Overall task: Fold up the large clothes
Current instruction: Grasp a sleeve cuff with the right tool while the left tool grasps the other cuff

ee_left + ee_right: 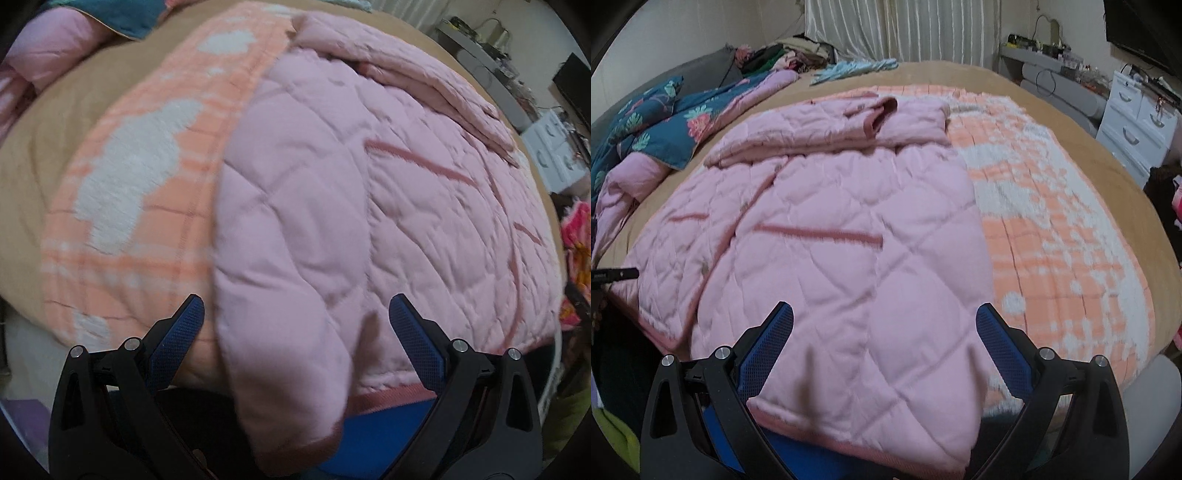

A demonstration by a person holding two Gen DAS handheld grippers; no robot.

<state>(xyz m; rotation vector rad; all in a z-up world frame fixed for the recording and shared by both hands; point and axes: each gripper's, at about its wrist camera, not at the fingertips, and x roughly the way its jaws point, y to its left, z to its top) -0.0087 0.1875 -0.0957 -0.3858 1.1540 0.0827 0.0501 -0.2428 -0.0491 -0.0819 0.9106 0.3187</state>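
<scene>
Nearest you, the pink quilted garment [314,206] drapes its hem over the bed's near edge, between both sets of spread fingers; your left gripper [295,325] and right gripper [884,328] are open, holding nothing. It lies on a peach-and-white checked blanket [1052,221] over the tan bedspread [960,74]. You look mid-fold: next, clamp both hem corners. Those corners fall below view, and motion blur softens everything.
</scene>
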